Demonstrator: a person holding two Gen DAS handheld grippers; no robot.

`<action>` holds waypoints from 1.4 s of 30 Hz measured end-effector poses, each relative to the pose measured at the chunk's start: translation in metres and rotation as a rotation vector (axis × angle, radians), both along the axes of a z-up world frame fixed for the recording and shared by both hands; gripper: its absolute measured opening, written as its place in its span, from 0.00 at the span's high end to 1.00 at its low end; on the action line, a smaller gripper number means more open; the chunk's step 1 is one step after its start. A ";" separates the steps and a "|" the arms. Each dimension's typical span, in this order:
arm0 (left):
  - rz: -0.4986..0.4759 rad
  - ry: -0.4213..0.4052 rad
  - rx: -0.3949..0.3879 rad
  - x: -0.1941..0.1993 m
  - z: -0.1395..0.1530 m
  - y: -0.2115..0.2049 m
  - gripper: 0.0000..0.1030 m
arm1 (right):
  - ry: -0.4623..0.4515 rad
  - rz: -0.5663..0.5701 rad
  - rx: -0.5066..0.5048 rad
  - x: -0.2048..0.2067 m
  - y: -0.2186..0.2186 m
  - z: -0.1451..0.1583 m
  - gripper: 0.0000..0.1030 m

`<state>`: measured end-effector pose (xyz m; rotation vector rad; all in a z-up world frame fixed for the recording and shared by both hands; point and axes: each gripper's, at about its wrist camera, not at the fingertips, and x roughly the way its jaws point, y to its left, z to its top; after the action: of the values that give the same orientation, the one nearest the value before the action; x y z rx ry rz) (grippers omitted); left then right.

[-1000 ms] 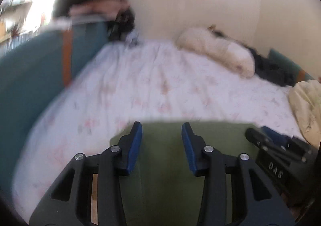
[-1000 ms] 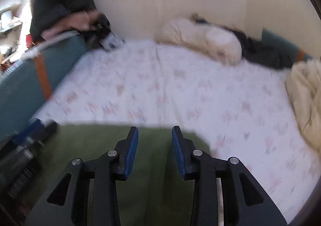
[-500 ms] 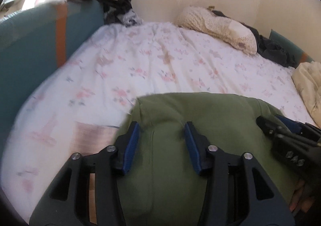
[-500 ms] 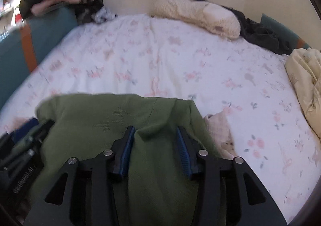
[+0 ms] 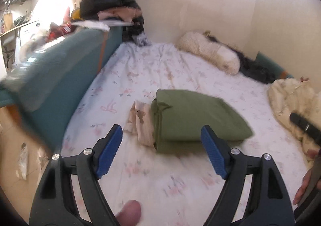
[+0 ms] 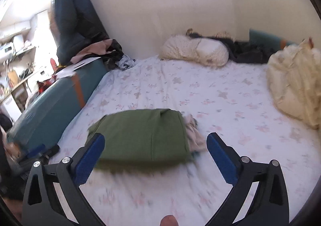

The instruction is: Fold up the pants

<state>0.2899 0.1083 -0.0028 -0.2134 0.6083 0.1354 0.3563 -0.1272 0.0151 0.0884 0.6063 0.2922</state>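
Note:
The green pants (image 5: 192,117) lie folded in a compact stack on the floral bed sheet (image 5: 160,178); they also show in the right wrist view (image 6: 144,135). My left gripper (image 5: 160,149) is open and empty, pulled back just short of the stack. My right gripper (image 6: 154,155) is open and empty, also just short of the stack. A beige patterned cloth (image 5: 140,123) pokes out beside the pants, seen also in the right wrist view (image 6: 193,131).
A teal sofa arm (image 5: 60,85) borders the bed on the left, with clothes piled on it (image 5: 112,5). A white fluffy pillow (image 6: 196,51), dark clothes (image 6: 246,51) and a cream duvet (image 6: 295,87) lie along the far and right sides. The wall is behind.
Both grippers were shut on the green pants; they have opened, let go and drawn back. The pants now lie folded on the sheet.

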 end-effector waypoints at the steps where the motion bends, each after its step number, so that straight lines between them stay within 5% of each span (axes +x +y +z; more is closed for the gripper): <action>1: -0.004 -0.010 0.007 -0.019 0.010 -0.006 0.08 | -0.012 0.005 -0.020 -0.019 -0.001 0.006 0.00; 9: -0.038 -0.076 0.019 -0.161 0.059 -0.062 0.01 | -0.013 0.015 -0.057 -0.158 -0.020 0.036 0.00; 12: -0.131 -0.051 -0.026 -0.194 0.063 -0.074 0.01 | -0.003 0.002 -0.056 -0.198 -0.029 0.045 0.00; 19: -0.091 -0.094 0.038 -0.259 0.083 -0.088 0.01 | -0.054 -0.051 -0.099 -0.277 -0.041 0.071 0.00; 31: -0.138 -0.139 0.091 -0.323 0.066 -0.101 0.01 | -0.055 -0.072 -0.112 -0.352 -0.048 0.051 0.00; 42: -0.141 -0.092 0.139 -0.307 0.027 -0.117 0.01 | -0.113 -0.094 -0.065 -0.363 -0.049 0.010 0.00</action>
<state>-0.0173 -0.0091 0.0247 -0.0413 0.5184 0.0311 -0.0066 -0.1765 0.0250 0.0373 0.4972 0.1847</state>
